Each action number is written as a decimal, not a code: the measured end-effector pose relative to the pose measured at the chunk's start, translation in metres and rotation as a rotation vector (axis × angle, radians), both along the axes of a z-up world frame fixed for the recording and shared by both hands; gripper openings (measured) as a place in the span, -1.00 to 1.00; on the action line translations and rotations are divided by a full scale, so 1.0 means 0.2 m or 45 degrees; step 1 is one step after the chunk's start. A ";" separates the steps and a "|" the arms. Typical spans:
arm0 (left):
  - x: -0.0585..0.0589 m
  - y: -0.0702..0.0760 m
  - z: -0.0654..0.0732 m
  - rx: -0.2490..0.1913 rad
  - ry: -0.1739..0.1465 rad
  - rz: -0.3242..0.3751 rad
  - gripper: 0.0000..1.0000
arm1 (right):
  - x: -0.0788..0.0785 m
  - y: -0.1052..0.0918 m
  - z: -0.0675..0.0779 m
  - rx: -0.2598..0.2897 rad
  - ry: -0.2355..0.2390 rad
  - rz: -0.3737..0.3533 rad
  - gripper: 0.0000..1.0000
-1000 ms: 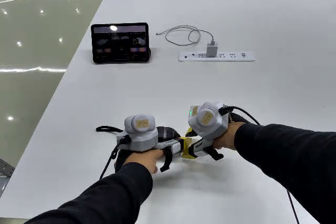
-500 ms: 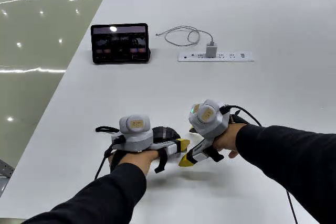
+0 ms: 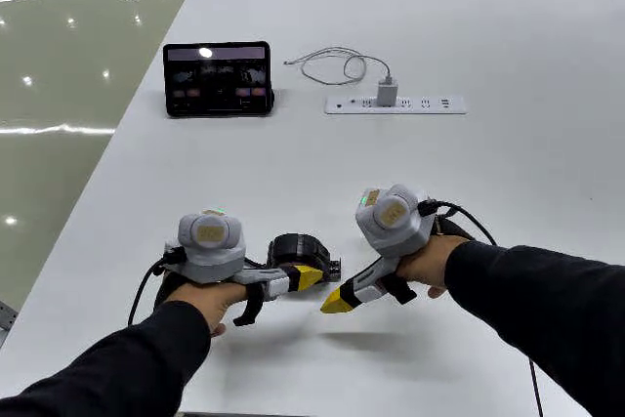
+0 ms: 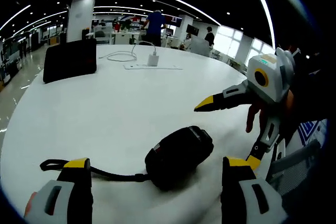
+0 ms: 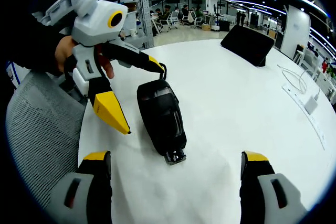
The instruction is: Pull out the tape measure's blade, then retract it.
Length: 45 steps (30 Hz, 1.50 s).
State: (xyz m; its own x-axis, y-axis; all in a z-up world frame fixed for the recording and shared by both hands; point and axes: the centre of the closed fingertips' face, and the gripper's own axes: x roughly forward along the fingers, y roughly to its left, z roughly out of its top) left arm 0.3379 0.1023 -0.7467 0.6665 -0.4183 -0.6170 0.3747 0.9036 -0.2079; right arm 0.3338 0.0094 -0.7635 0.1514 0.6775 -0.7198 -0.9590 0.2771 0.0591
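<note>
- clearly the tape measure (image 3: 298, 250) lies flat on its side on the white table (image 3: 508, 173), touched by nothing; the tablet (image 3: 217, 78) stands well beyond it.
- its blade looks fully wound in: just the small metal end hook (image 5: 175, 156) sticks out at the mouth of the case, on the side facing the right gripper (image 5: 176, 156).
- a thin black wrist strap (image 4: 113, 176) trails from the opposite end of the tape measure, toward the left gripper (image 4: 157, 163).
- the left gripper sits to the tape measure's left, jaws spread wide and holding nothing.
- the right gripper sits to the tape measure's right, jaws equally wide apart and empty.
- judging by its look, the case is rigid, compact and fairly hefty, with a rubbery black shell that should not slip; a firm clamp across its flat sides seems best.
- the hook is small, thin and hard, so it likely needs a precise pinch by the jaw tips.
- the blade is probably springy steel that kinks if bent and snaps back when freed, so let it return gently.
- the limp strap is no good to hold.
</note>
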 end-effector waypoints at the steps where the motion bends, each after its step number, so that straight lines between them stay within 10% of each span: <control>1: 0.00 0.01 0.01 -0.004 -0.007 -0.003 1.00 | 0.00 -0.01 0.01 0.013 -0.009 -0.013 1.00; 12: -0.07 0.06 0.06 -0.053 -0.047 -0.121 1.00 | 0.00 -0.16 0.09 0.114 -0.016 -0.146 1.00; 22: -0.17 0.13 0.06 0.035 -0.068 -0.231 1.00 | -0.04 -0.33 0.16 0.173 -0.072 -0.239 1.00; 31: -0.22 0.32 0.10 0.027 -0.075 -0.201 1.00 | -0.06 -0.54 0.18 0.222 -0.082 -0.336 1.00; 45: -0.35 0.35 0.14 0.031 -0.062 -0.197 1.00 | -0.16 -0.84 0.17 0.180 -0.099 -0.409 1.00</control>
